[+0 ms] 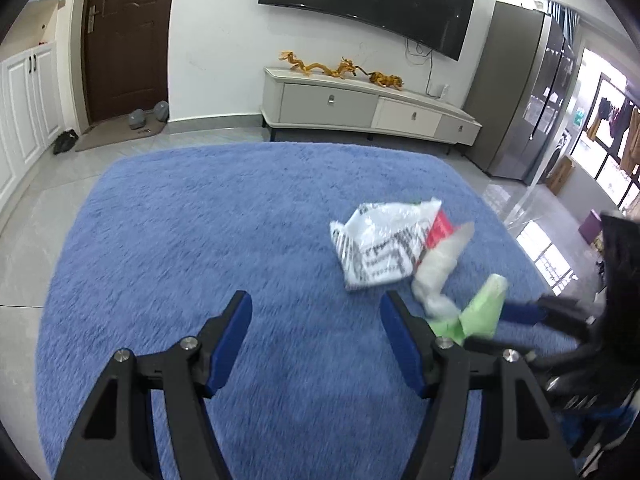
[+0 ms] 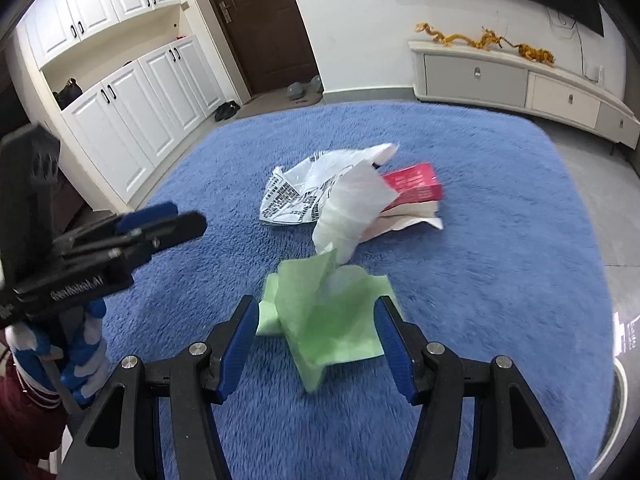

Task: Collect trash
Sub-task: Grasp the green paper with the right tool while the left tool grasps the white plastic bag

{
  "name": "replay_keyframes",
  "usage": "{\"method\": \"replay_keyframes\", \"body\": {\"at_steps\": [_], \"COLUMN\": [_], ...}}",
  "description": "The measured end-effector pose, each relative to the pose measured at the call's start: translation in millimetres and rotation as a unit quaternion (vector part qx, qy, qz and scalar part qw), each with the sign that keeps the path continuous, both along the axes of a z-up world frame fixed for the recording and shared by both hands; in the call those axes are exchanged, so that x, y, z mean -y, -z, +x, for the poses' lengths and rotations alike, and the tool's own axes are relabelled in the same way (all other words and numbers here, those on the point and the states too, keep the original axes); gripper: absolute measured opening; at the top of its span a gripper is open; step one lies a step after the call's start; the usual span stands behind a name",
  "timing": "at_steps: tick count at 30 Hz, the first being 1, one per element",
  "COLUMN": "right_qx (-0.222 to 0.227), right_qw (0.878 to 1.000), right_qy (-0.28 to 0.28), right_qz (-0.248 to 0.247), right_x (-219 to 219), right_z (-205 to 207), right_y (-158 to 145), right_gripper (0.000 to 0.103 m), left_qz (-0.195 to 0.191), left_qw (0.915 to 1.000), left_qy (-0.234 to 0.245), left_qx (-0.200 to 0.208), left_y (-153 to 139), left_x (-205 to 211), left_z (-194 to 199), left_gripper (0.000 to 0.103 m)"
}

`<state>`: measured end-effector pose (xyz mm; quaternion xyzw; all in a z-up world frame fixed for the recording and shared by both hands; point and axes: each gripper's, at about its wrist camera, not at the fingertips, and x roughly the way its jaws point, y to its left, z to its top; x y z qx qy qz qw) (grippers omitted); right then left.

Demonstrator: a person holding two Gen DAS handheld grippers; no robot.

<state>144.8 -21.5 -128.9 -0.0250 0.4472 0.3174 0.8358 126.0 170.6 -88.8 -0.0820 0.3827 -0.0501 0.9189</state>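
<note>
On the blue rug (image 2: 500, 240) lies a small heap of trash: a crumpled green paper (image 2: 332, 312), a white tissue (image 2: 352, 208), a printed plastic bag (image 2: 296, 196) and a pink box (image 2: 416, 184). My right gripper (image 2: 316, 308) is open around the green paper, whose edges come close to both pads. In the left wrist view the green paper (image 1: 484, 304) sits between the right gripper's (image 1: 492, 328) fingers, below the tissue (image 1: 436, 268) and bag (image 1: 380, 240). My left gripper (image 1: 316, 308) hangs open and empty over bare rug, left of the heap, also visible as the left gripper (image 2: 184, 218).
A low TV cabinet (image 1: 332, 100) stands against the far wall with a brown door (image 1: 124, 40) to its left and a grey fridge (image 1: 528, 92) to its right. White cupboards (image 2: 132, 112) line the left side. A striped sleeve (image 2: 88, 360) shows under the left gripper.
</note>
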Motion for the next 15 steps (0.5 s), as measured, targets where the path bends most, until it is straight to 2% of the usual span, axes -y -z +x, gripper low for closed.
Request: {"method": "replay_keyframes", "body": {"at_steps": [2,5,11,13,14,15], "right_qx": [-0.009,-0.011,-0.005,0.0,0.0,0.0], "right_qw": [1.0,1.0,0.999,0.999,0.999,0.999], "right_qy": [-0.002,-0.001,0.013,0.022,0.029,0.034], "right_qz": [0.002,0.014,0.032,0.026,0.027,0.027], "right_x": [-1,6,35,44,51,57], "right_z": [5,5,-5,-9,-11,-13], "right_y": [6,8,0,-2,-3,-4], "right_gripper": [0.034,0.028,0.025,0.025,0.025,0.025], "left_qz": [-0.009,-0.019,-0.036,-0.027,-0.025,-0.027], "left_qw": [0.9999,0.9995,0.9975,0.9976,0.9975,0.9971], "left_qy": [0.008,0.023,0.045,0.043,0.045,0.048], "left_qx": [-0.001,-0.008,-0.041,-0.047,-0.049,-0.051], "left_y": [0,3,21,27,29,30], "left_x": [2,6,22,29,33,36], "left_z": [12,32,69,75,77,79], "left_gripper": [0.065,0.065,0.064,0.063,0.06,0.051]}}
